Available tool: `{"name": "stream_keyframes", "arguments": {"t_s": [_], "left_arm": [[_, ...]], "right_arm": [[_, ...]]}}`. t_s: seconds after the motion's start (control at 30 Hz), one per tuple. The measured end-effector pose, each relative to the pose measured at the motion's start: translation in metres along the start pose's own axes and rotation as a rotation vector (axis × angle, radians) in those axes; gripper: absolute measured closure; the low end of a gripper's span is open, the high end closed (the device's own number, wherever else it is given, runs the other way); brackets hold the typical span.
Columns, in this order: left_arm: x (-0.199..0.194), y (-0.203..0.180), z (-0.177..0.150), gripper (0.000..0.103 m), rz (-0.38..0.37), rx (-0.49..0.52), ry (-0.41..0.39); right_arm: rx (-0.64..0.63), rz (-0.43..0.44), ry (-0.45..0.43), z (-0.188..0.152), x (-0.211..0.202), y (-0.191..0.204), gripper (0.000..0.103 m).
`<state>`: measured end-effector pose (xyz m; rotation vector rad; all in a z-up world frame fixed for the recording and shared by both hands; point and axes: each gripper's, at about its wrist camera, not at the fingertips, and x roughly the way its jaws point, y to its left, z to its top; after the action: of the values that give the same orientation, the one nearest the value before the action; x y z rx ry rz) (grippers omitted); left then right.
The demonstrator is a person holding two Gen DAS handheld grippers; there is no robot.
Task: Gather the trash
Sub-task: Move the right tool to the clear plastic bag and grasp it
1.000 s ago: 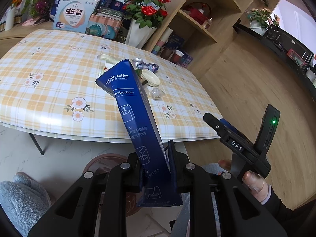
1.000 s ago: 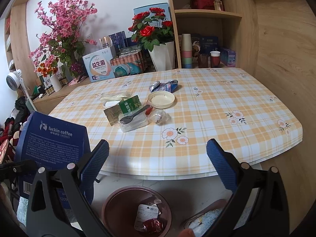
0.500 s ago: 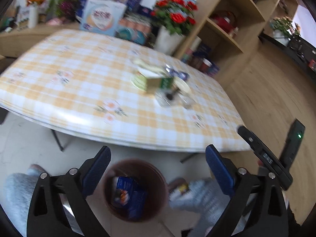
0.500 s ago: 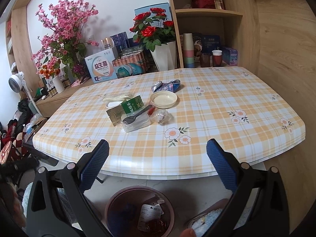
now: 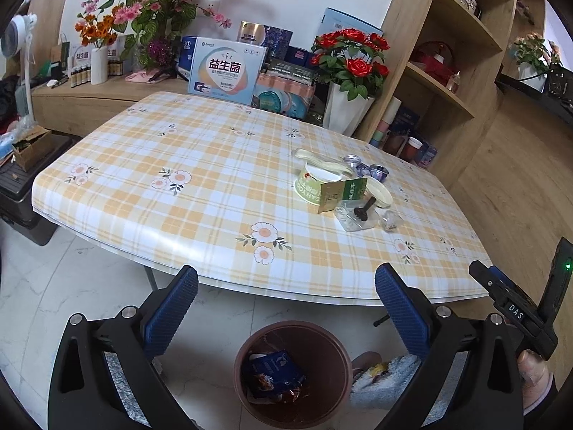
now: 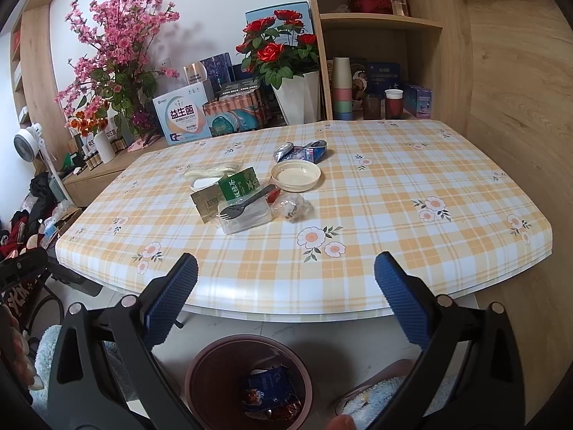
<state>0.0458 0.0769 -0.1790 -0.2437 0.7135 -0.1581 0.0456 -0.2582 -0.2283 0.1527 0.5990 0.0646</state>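
Observation:
A brown trash bin (image 5: pixel 243 354) (image 6: pixel 200 362) stands on the floor below the table's near edge. A blue coffee box (image 5: pixel 272 369) (image 6: pixel 266 383) lies inside it on other wrappers. My left gripper (image 5: pixel 286 279) is open and empty above the bin. My right gripper (image 6: pixel 285 263) is also open and empty, beside the left one. On the checked table lie a green tea packet (image 6: pixel 236 190) (image 5: pixel 343 193), a clear container with a black fork (image 6: pixel 245 215), a cream lid (image 6: pixel 295 175), a crumpled clear wrapper (image 6: pixel 290 208), blue foil wrappers (image 6: pixel 302 152) and a tipped paper cup (image 5: pixel 315 179).
A white vase of red roses (image 6: pixel 297 96), boxes (image 6: pixel 182 118) and pink flowers line the table's far side. A wooden shelf (image 6: pixel 379 21) stands at the back right. Fluffy slippers (image 5: pixel 379 376) sit beside the bin. A person's thumb (image 5: pixel 533 369) holds the right gripper's handle.
My left gripper let go of the blue coffee box, which dropped into the bin. Its jaws went from shut to wide open, and it swung to face the table. The right gripper stayed still.

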Motion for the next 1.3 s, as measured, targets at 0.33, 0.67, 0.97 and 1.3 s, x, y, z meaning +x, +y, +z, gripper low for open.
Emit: {"name": "stream_keyframes", "arguments": {"t_s": [0.33, 0.67, 0.97, 1.3], "left_arm": [[0.014, -0.002, 0.004, 0.006, 0.011, 0.039, 0.006], [0.040, -0.007, 0.021, 0.006, -0.010, 0.059, 0.013], [0.064, -0.004, 0.043, 0.006, -0.017, 0.053, 0.024], [0.099, 0.002, 0.073, 0.006, -0.005, 0.052, 0.035]], "right_arm": [[-0.005, -0.002, 0.056, -0.003, 0.020, -0.008, 0.006], [0.013, 0.022, 0.145, 0.006, 0.062, -0.015, 0.006], [0.058, -0.005, 0.201, 0.041, 0.111, -0.033, 0.006], [0.103, 0.057, 0.266, 0.065, 0.191, -0.034, 0.025]]}}
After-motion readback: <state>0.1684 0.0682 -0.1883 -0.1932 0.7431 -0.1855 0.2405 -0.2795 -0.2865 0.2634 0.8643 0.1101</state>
